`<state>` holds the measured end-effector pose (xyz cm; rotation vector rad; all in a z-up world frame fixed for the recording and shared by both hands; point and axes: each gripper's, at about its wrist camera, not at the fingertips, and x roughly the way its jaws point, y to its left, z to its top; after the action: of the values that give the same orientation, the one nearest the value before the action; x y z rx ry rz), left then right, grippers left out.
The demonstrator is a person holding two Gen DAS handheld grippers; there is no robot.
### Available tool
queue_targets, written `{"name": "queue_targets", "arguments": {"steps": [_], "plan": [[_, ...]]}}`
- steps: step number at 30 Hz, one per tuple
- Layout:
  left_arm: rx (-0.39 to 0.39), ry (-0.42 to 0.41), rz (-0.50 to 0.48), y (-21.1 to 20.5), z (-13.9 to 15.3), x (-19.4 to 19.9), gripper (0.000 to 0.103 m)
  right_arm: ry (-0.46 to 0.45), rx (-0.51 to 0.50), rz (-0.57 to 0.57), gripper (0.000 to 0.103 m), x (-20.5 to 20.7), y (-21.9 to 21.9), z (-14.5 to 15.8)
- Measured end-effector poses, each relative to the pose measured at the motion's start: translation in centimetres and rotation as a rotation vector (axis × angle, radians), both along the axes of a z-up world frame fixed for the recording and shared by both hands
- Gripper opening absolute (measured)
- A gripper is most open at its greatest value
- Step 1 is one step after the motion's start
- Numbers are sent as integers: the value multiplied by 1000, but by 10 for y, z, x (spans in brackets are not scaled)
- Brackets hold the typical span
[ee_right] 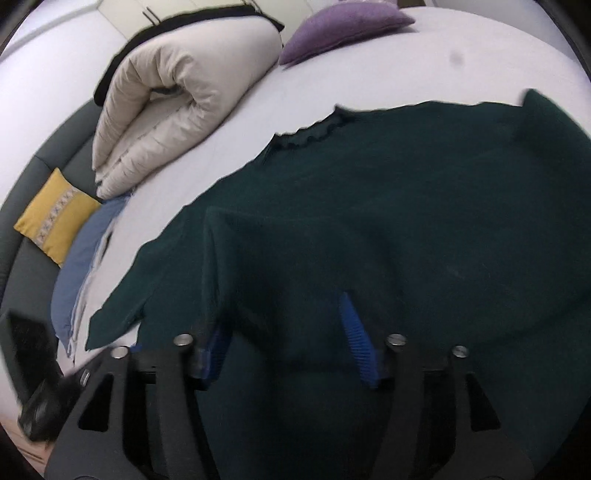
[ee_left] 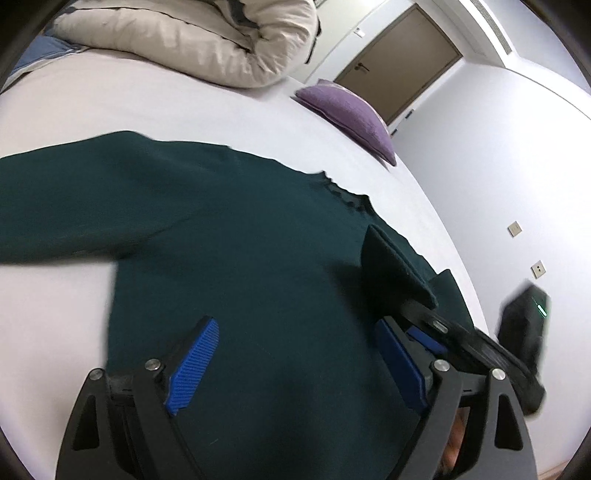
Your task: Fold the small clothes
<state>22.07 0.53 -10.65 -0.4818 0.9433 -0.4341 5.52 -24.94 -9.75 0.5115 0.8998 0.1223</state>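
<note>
White bedsheet covers a big bed [ee_left: 221,110], and a dark green sweater [ee_left: 240,240] lies spread flat on it. The sweater's frilly collar [ee_right: 310,129] points away from both tools, toward the far side of the bed. Its bottom edge is nearest to them. One sleeve [ee_left: 55,206] reaches out sideways across the sheet, so the sweater's long way from collar to bottom edge runs straight away from the fingers.

Both tools hang over the lower part of the sweater. The left gripper [ee_left: 295,362] has its blue fingers [ee_left: 192,365] spread wide apart, with green cloth showing between them and nothing pinched. The right gripper [ee_right: 284,343] also has its fingers [ee_right: 356,339] apart. Cloth seems to bunch up around them, but I cannot tell for sure if any is caught. The pictures are blurry there. In the left view, the right tool sits just beside the left one, near the other sleeve. Neither one looks nearer to the sweater than the other.

I think the next job is to grab a side or sleeve and fold it in toward the middle.

Past the collar lies a rolled cream blanket [ee_right: 166,96] and a purple pillow [ee_right: 343,26]. A yellow pillow [ee_right: 55,218] sits off beside the blanket.
</note>
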Motion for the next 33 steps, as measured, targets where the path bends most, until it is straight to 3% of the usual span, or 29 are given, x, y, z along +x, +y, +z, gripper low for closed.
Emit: {"name": "queue_targets", "arguments": {"steps": [1, 5, 6, 11, 13, 14, 15, 17, 18, 23, 27, 31, 33], "plan": [[-5, 7, -13, -11, -1, 6, 89, -26, 19, -7, 64, -6, 8, 8], [-30, 53, -58, -53, -6, 34, 89, -76, 158, -37, 64, -71, -35, 15], [-29, 65, -73, -64, -7, 41, 89, -74, 179, -38, 64, -58, -34, 36], [90, 80, -65, -91, -13, 61, 83, -74, 222, -90, 66, -85, -68, 28], [140, 75, -66, -97, -13, 64, 60, -70, 280, -130, 65, -88, -84, 16], [163, 86, -71, -100, -14, 65, 35, -71, 331, -162, 64, -91, -96, 9], [183, 91, -75, -103, -16, 68, 25, -79, 379, -183, 64, -87, -103, 4], [204, 83, -96, -106, -14, 70, 18, -101, 475, -233, 64, -83, -119, -1], [209, 67, -104, -106, -9, 71, 9, -113, 500, -252, 64, -84, -127, -1], [187, -38, -88, -94, 21, 81, 9, -104, 557, -350, 64, -65, -158, -4], [157, -125, -22, -76, 38, 97, 9, -92, 591, -407, 64, -46, -176, -6], [189, -99, -1, -69, 14, 112, 9, -106, 596, -496, 58, -33, -191, -8], [198, -64, 5, -66, -9, 118, 9, -126, 632, -522, 46, -37, -202, -12]]}}
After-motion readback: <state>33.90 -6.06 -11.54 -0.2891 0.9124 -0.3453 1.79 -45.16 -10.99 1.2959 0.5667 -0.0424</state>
